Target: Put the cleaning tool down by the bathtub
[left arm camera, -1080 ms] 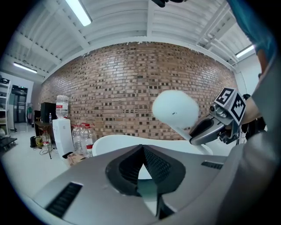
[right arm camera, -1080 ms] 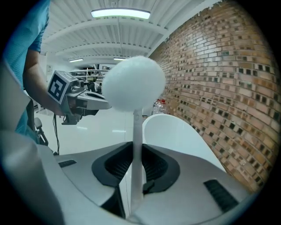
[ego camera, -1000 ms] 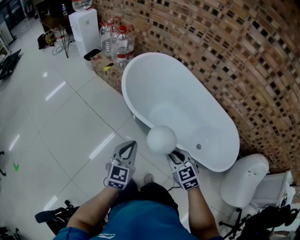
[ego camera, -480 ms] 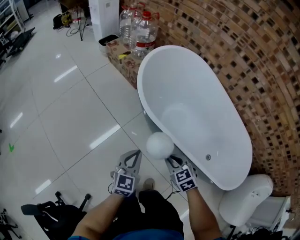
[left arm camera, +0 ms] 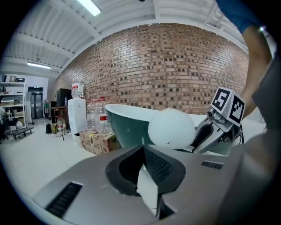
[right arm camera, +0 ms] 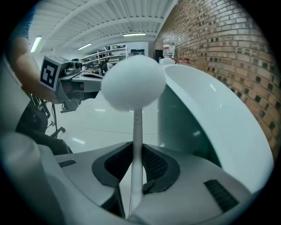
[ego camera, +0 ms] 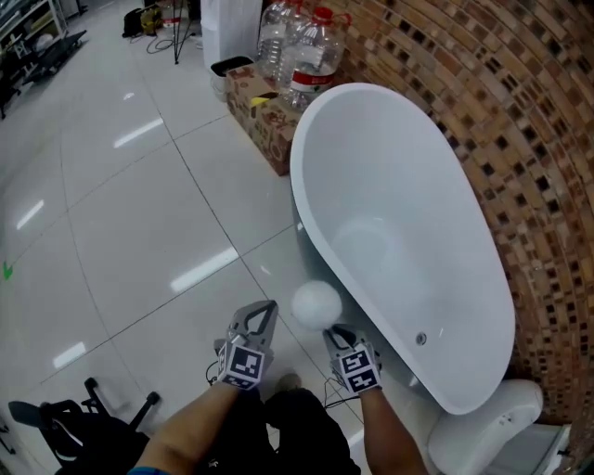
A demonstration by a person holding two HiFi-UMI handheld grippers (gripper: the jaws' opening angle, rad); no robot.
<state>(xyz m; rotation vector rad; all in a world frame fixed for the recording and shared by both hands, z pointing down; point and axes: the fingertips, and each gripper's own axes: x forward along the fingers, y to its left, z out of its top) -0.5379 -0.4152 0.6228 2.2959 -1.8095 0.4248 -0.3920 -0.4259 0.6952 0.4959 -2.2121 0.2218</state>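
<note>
The cleaning tool is a white ball-shaped head (ego camera: pixel 316 305) on a thin white stick (right arm camera: pixel 136 145). My right gripper (ego camera: pixel 335 335) is shut on that stick, and the head (right arm camera: pixel 133 82) stands up in front of its jaws. The tool hangs above the floor tiles, right beside the outer wall of the white bathtub (ego camera: pixel 311 218). My left gripper (ego camera: pixel 266 310) is close to the tool's left, its jaws shut with nothing between them. In the left gripper view the head (left arm camera: pixel 172 128) and the right gripper (left arm camera: pixel 206 132) sit just ahead, in front of the tub (left arm camera: pixel 125 127).
A brick wall (ego camera: pixel 520 111) curves behind the tub. A cardboard box (ego camera: pixel 264 116), large water bottles (ego camera: pixel 306 46) and a white dispenser (ego camera: pixel 227 28) stand at its far end. A white toilet (ego camera: pixel 483 431) is at the near end. Black gear (ego camera: pixel 65 422) lies lower left.
Both grippers have dropped toward the floor, the right one still carrying the tool. They now sit lower and smaller in the head view, nearer the tub's side.
</note>
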